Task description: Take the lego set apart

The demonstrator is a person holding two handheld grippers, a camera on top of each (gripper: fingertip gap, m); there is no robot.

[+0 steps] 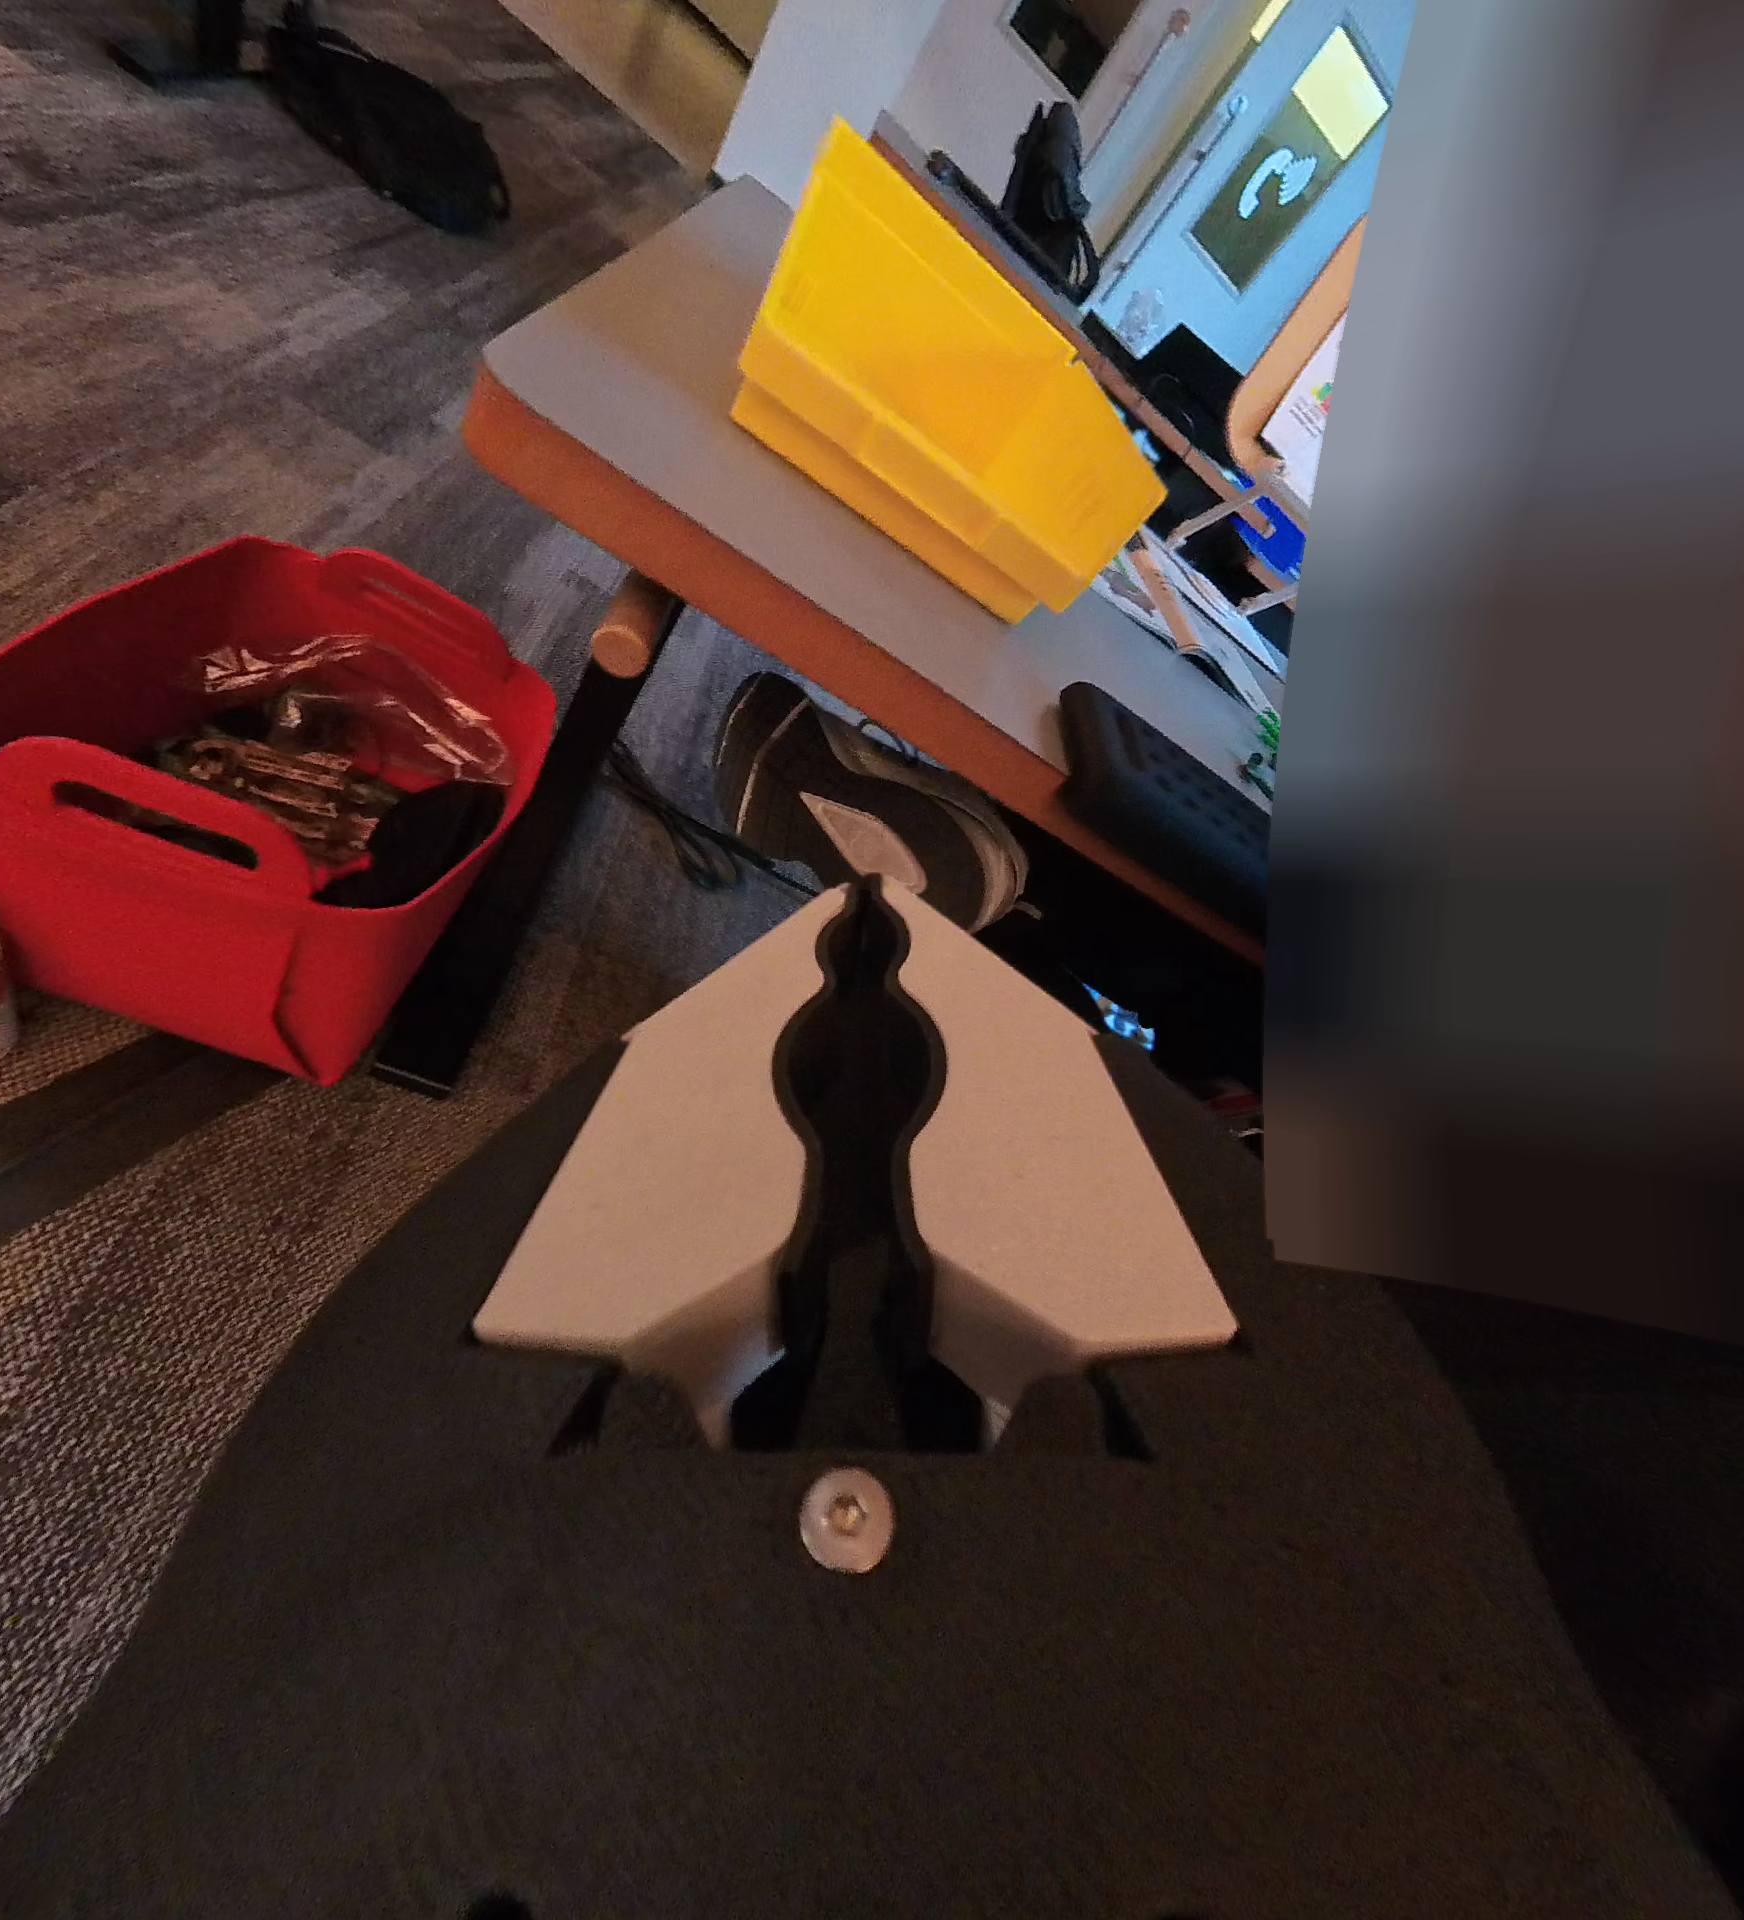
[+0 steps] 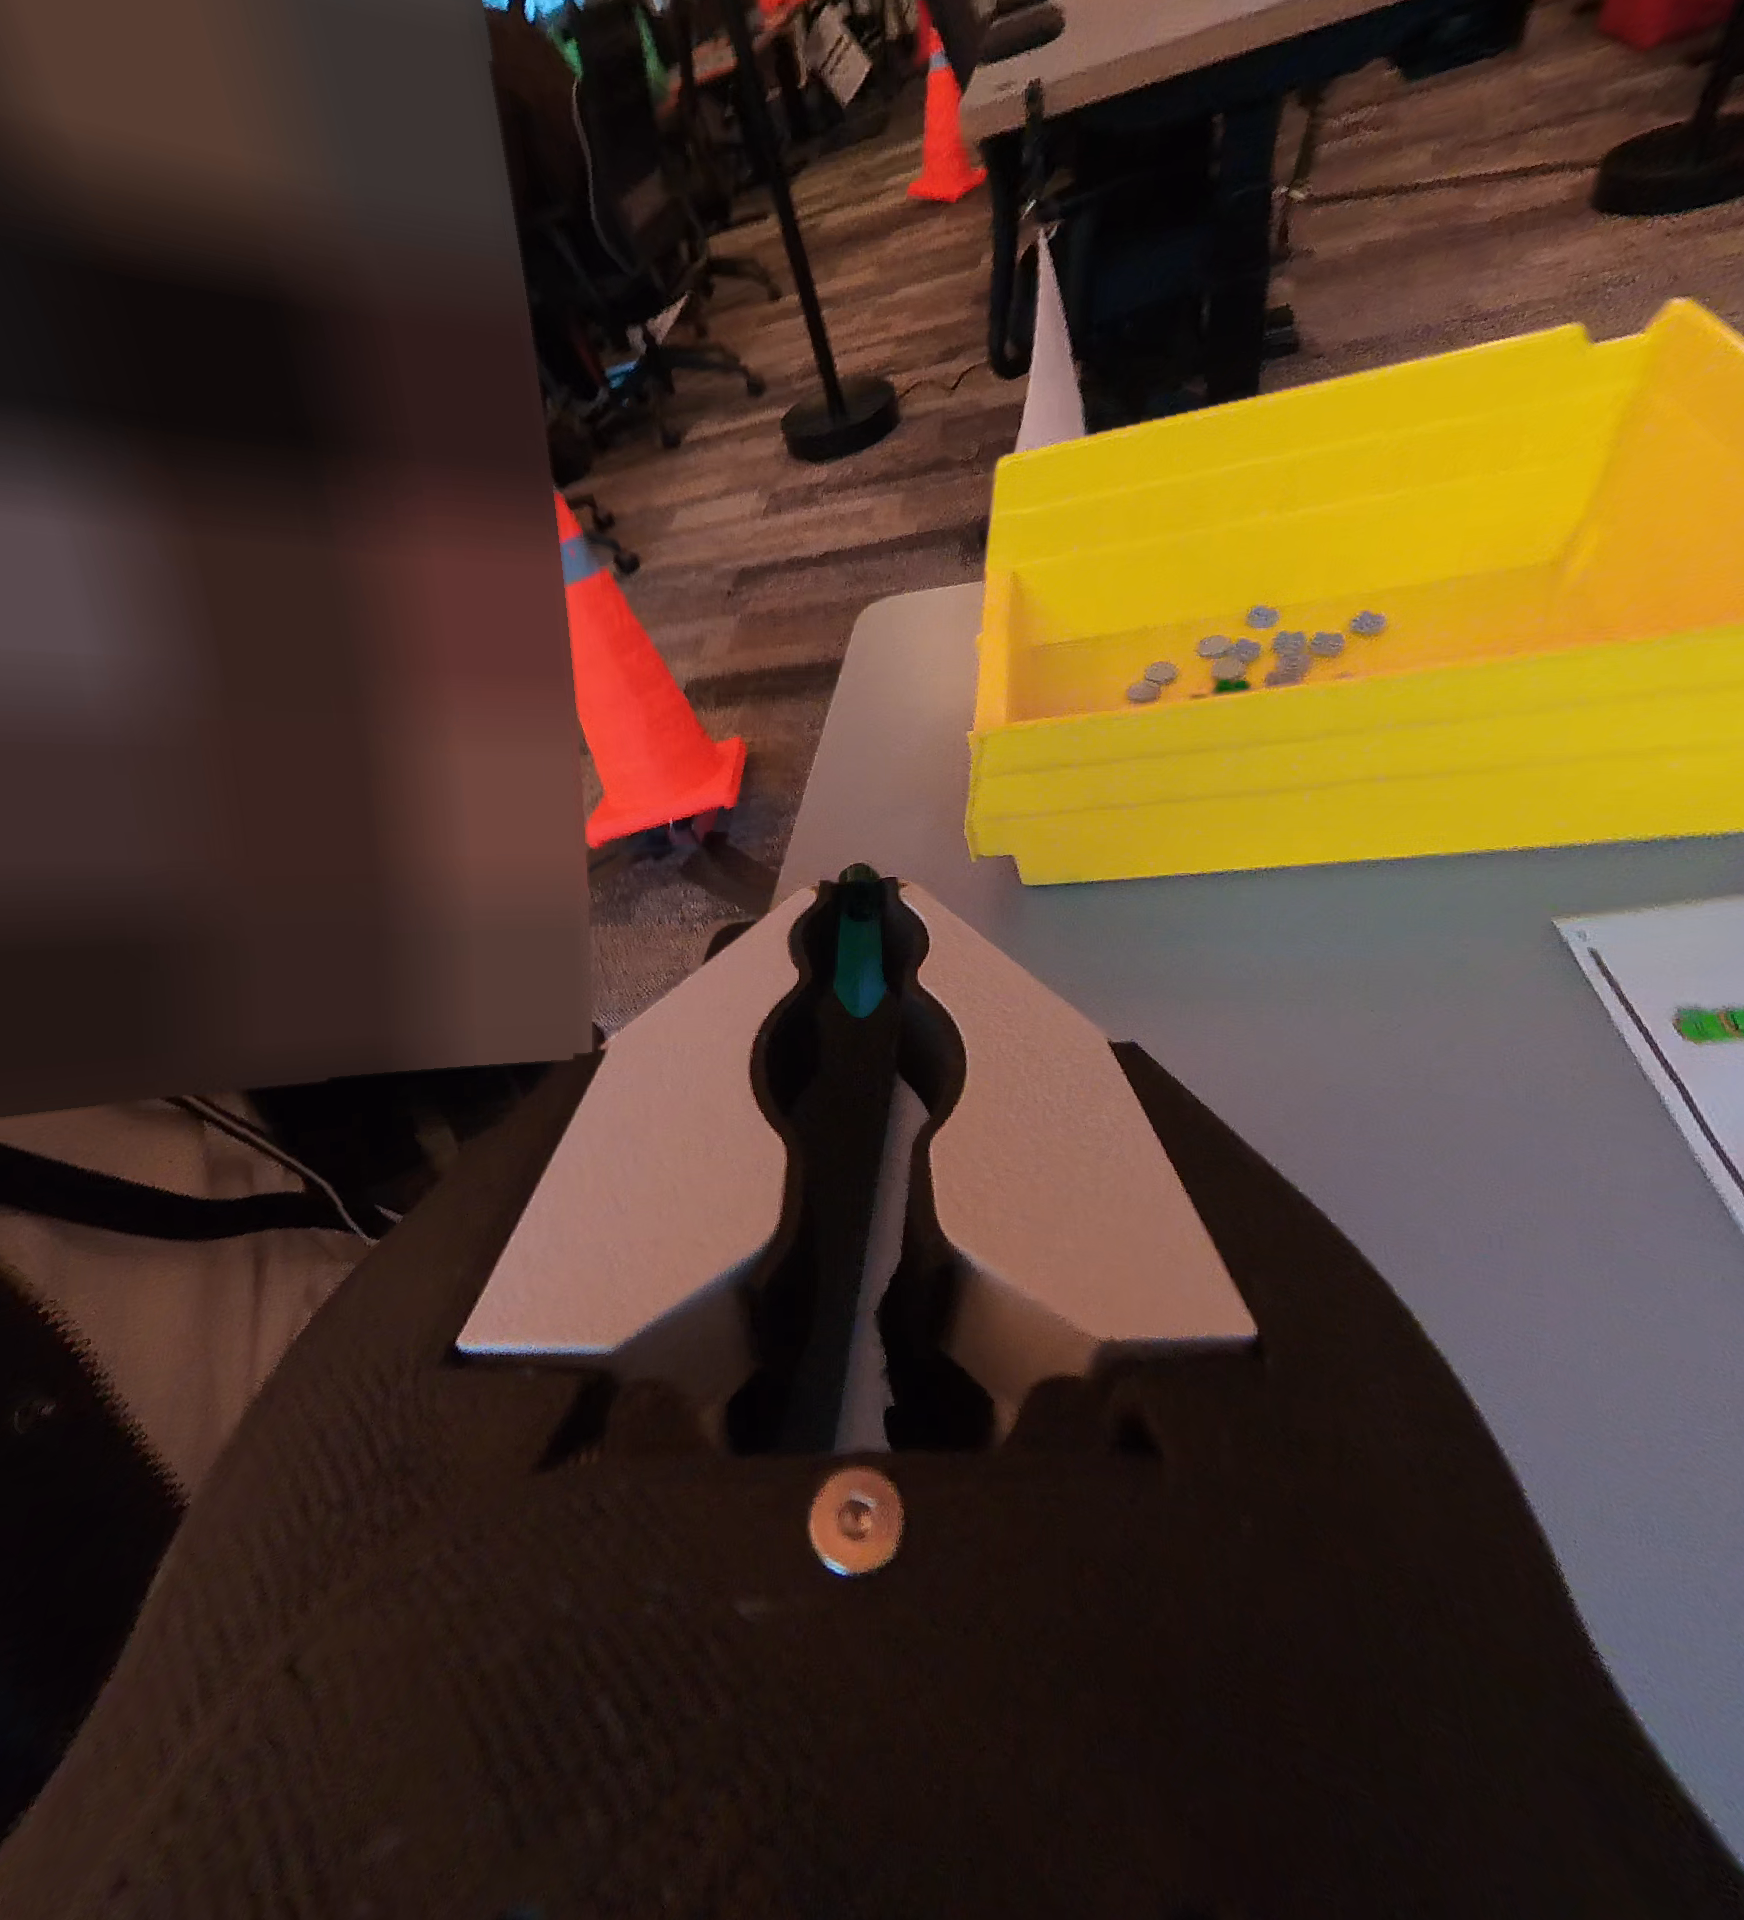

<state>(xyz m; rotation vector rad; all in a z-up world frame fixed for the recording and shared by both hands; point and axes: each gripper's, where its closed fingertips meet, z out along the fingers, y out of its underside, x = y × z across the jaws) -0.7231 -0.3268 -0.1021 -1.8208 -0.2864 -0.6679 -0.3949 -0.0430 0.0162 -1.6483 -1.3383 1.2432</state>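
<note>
Nearest the lens, right gripper [image 2: 857, 894] pinches a small green lego piece [image 2: 857, 961] between its tips, above the table's [image 2: 1211, 1091] near-left edge. Left gripper [image 1: 866, 896] is closed on nothing, off the table over the carpet. Grey lego pieces [image 2: 1252, 655] lie inside the yellow bin [image 2: 1367, 758] toward the far edge.

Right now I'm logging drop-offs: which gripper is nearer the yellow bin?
Right. The right gripper sits just short of the yellow bin; the left gripper hangs off the table's edge.
</note>
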